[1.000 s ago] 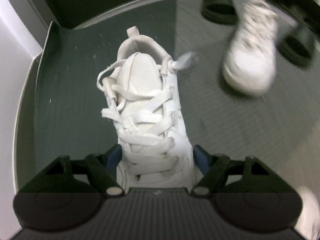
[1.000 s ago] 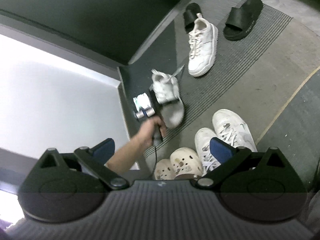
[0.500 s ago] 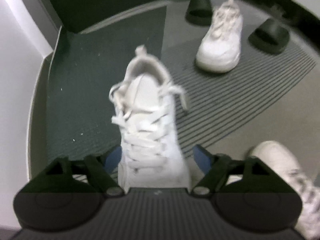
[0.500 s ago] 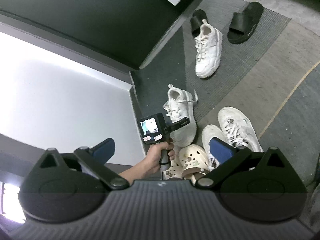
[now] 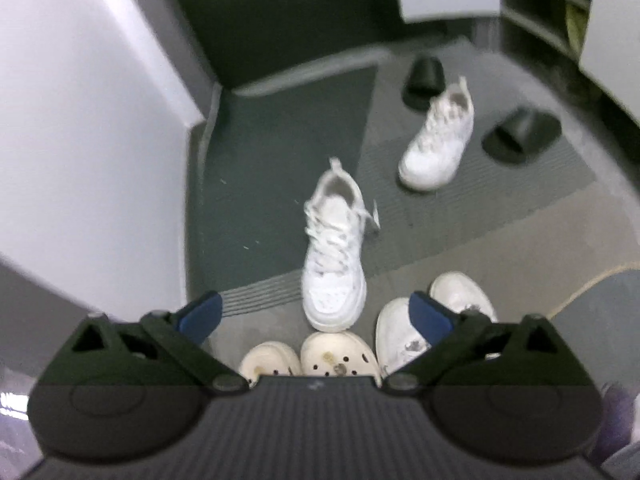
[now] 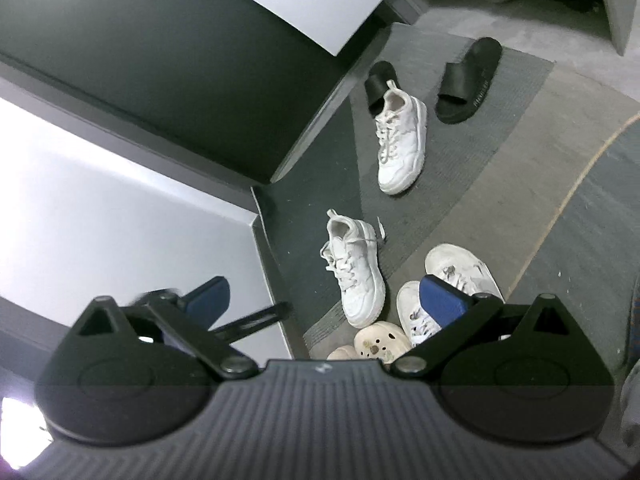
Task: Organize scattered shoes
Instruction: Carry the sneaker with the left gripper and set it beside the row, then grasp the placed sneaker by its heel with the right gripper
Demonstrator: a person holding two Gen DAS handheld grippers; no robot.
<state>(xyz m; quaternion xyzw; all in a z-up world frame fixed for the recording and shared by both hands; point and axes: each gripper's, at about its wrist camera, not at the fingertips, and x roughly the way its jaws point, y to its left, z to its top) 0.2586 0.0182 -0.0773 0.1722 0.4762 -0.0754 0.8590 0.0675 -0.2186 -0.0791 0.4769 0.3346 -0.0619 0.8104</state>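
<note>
A white laced sneaker (image 5: 334, 256) (image 6: 356, 272) stands on the floor, its toe by two cream clogs (image 5: 340, 354) (image 6: 380, 340). High above it my left gripper (image 5: 316, 312) hangs with its jaws opening and nothing between them. The matching white sneaker (image 5: 438, 140) (image 6: 400, 140) lies farther off between two black slides (image 5: 520, 138) (image 6: 470, 80). A worn white pair (image 5: 460, 292) (image 6: 460, 268) sits right of the clogs. My right gripper (image 6: 326, 300) is open and holds nothing.
A white wall (image 5: 100, 140) (image 6: 120, 208) and a dark panel (image 5: 280, 20) close off the left and far side. A ribbed grey mat (image 5: 500, 208) and a dark green mat (image 5: 288, 152) cover the floor. Open shelves (image 5: 540, 8) stand at the far right.
My left gripper let go of the white sneaker, which now stands by the clogs, and rose well above it with its jaws spread wider. The right gripper shifted slightly.
</note>
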